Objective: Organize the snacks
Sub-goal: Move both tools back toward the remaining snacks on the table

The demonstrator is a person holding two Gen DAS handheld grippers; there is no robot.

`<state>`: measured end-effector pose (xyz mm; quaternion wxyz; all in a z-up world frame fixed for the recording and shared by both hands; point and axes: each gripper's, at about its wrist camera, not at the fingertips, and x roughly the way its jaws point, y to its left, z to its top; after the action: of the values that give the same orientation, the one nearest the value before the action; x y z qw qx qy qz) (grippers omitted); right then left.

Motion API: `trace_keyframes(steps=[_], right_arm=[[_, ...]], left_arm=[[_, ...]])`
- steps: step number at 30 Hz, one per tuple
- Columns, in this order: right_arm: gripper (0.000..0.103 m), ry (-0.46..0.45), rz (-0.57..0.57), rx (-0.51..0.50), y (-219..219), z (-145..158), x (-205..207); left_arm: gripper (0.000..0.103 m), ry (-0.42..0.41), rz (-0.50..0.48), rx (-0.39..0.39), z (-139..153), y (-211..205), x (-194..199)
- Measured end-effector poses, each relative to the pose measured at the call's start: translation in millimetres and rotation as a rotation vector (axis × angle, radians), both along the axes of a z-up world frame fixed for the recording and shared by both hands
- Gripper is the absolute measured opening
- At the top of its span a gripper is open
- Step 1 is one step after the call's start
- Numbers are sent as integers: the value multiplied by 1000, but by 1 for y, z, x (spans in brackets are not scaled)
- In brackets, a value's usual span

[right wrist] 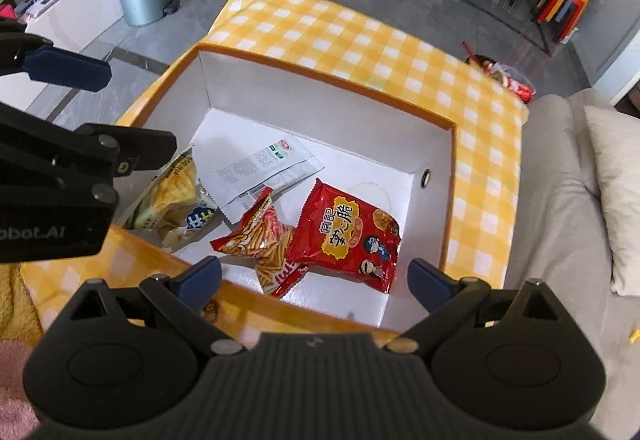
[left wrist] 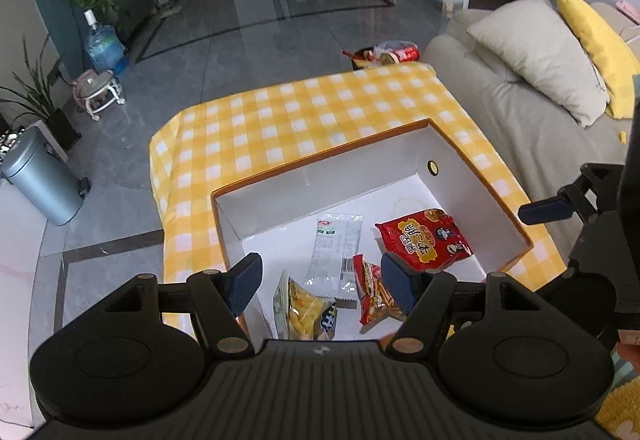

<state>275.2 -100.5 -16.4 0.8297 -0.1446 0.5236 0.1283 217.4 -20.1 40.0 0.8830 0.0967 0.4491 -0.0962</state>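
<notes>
Left wrist view: the left hand-held gripper (left wrist: 320,282) at lower centre gapes wide, grasping nothing, above the white box (left wrist: 460,164) holding four snack packets. Right wrist view: the right hand-held gripper (right wrist: 314,282), equally released and empty, hangs over the red packet (right wrist: 352,236) in the box's lower right.

The left gripper's body (right wrist: 52,196) hid part of the yellow snack bag (right wrist: 176,196), while the small print on the white packet (right wrist: 264,168) stayed unreadable.

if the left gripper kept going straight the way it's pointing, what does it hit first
Probably the white sachet lying flat in the box, seen between the open left gripper fingers; the yellow chip bag lies nearer, so depth leaves it uncertain.
</notes>
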Motion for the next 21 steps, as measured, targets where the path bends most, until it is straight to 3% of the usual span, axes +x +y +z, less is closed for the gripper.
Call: trace_keyframes(steps=[14,21], right_arm=[[97,-110,-77,40,-11,5,-81],[97,-114,-113,134,-22,-11,-111]], left_arm=[[80,-70,-50,-26,-4,0,-72],[80,-20,-16,-95,-26,7,-93]])
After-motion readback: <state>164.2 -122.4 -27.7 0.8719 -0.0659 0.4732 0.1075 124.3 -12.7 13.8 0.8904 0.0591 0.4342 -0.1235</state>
